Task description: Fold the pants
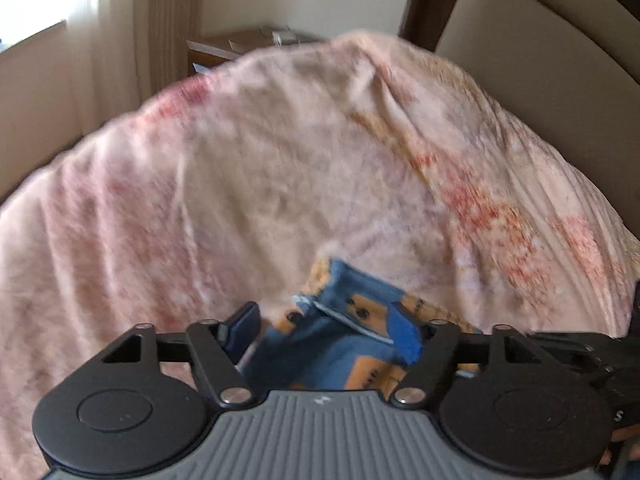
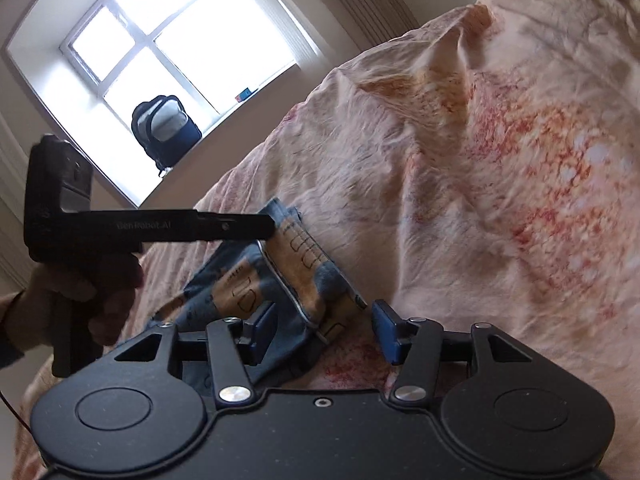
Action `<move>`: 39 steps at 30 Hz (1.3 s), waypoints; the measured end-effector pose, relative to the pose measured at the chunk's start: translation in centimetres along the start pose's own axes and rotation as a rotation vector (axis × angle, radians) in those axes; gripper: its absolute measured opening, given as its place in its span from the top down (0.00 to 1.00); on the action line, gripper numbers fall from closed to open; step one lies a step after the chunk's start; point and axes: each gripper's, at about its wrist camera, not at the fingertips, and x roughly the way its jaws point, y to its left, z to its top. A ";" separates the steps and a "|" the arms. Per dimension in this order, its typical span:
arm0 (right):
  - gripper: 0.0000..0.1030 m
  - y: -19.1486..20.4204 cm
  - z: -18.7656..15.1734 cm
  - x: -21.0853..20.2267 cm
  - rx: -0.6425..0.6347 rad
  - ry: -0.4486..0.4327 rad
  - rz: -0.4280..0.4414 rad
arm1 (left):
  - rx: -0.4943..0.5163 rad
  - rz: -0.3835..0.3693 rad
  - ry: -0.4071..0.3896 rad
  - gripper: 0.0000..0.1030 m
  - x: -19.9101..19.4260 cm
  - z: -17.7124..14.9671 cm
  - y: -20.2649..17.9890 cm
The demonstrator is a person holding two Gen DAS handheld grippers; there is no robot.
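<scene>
Daylight only, soft and fairly bright; window (image 2: 180, 48) blown out to pure white in the right wrist view, same glare at the top-left corner of the left wrist view; bedspread (image 1: 280, 184) smeared with motion blur in the left wrist view, pattern streaky; right wrist view sharper centrally, blur toward the right edge; strong fisheye bending at the borders; shadows weak and diffuse; backpack (image 2: 166, 132) backlit, near silhouette.

Bedspread (image 1: 280, 168) open ahead — only pants (image 1: 352, 320) intrude.
</scene>
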 end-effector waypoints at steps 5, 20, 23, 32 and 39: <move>0.48 -0.3 0.0 0.1 0.057 -0.001 0.032 | -0.071 -0.102 0.100 0.14 1.1 0.7 0.9; 0.89 -0.6 0.1 -1.6 0.097 -0.089 0.034 | -0.119 0.024 0.113 0.85 0.4 3.0 -1.6; 0.89 -0.2 0.3 -2.8 0.056 -0.150 0.018 | -0.092 0.039 0.088 0.85 0.1 3.2 -2.8; 0.86 -2.3 1.0 -3.0 0.100 -0.164 -0.095 | -0.124 0.034 0.044 0.57 3.1 3.9 -3.6; 0.64 -1.3 1.2 -3.9 0.000 -0.269 -0.212 | -0.191 0.137 -0.051 0.17 -1.1 4.7 -3.2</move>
